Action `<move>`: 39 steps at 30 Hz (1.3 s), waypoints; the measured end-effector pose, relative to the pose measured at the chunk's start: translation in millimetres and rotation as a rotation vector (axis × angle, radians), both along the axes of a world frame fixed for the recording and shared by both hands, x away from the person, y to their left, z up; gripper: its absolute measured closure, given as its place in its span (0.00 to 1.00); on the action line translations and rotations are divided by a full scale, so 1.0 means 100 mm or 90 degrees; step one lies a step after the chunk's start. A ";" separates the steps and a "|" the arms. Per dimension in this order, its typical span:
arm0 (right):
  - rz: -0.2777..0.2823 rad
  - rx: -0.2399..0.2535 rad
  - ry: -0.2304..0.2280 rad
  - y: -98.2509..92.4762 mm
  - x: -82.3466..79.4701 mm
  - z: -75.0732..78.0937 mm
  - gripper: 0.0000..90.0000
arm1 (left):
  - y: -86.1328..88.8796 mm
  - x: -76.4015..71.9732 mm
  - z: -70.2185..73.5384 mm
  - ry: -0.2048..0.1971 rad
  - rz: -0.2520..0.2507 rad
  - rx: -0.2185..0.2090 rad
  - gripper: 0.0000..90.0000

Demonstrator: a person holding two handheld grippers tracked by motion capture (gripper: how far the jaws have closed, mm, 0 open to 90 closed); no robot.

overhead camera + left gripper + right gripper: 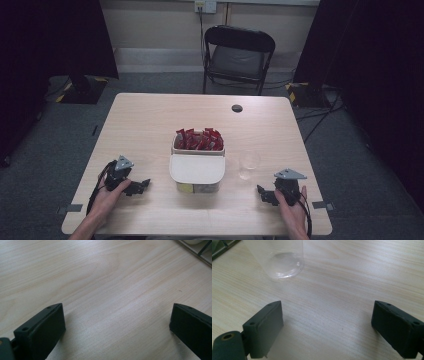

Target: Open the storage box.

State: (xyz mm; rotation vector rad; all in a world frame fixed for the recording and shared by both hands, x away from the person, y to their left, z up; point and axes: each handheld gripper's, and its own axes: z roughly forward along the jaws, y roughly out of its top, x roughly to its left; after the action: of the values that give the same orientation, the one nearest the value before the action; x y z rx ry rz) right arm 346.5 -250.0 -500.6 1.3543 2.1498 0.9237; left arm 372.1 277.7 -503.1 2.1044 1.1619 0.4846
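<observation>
A white two-part container (197,169) stands mid-table; its far half holds several red packets (198,139), and a white lid covers its near half. A clear plastic cup (248,164) stands upright just right of it, its base seen close ahead in the right gripper view (282,263). My left gripper (141,186) rests on the table at the front left, open, with bare wood between its jaws (117,327). My right gripper (263,194) rests at the front right, open and holding nothing (327,327), a short way in front of the cup.
The light wooden table (150,125) has a dark round cable hole (237,108) near its far edge. A black folding chair (237,57) stands beyond the table. Cables run over the grey floor at the right. Dark curtains hang on both sides.
</observation>
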 end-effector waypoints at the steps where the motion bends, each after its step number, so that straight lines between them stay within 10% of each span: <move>1: -0.001 0.000 0.001 0.00 0.00 0.00 0.11 | 0.00 0.00 0.00 0.000 0.001 -0.002 0.00; 22: -0.006 -0.001 0.002 0.00 0.00 0.00 0.10 | -0.07 -0.07 0.07 -0.001 -0.008 0.002 0.18; 39: -0.007 -0.001 0.002 0.00 0.00 0.00 0.10 | -0.20 -0.13 0.17 0.016 -0.071 -0.063 0.18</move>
State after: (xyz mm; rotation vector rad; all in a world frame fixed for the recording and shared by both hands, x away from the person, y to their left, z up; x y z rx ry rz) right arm 346.3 -249.9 -500.6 1.3663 2.1437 0.9154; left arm 359.3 257.3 -485.6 2.0826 1.0535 0.3432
